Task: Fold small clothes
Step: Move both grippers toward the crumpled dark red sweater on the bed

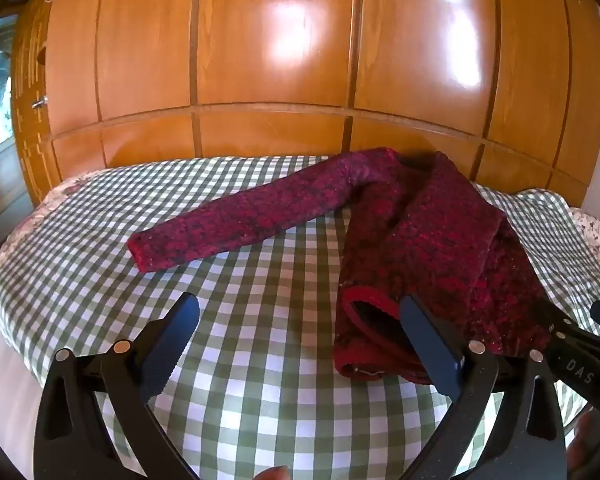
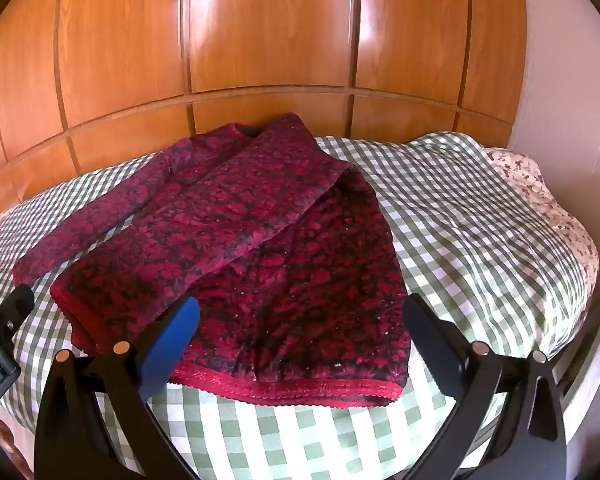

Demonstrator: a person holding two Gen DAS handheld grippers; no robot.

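A: Now, mid-fold. Red sweater lies on the checked bedcover; one sleeve already folded over the body, the other sleeve stretched toward ten o'clock.

B: Your grippers?

A: Left gripper and right gripper tilted down, jaws wide apart, holding nothing. Next, likely: you pinch that loose sleeve's cuff.

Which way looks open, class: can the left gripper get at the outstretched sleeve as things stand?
Probably yes. The left gripper is open and holds nothing, and only bare checked cloth lies between its fingers and the sleeve.
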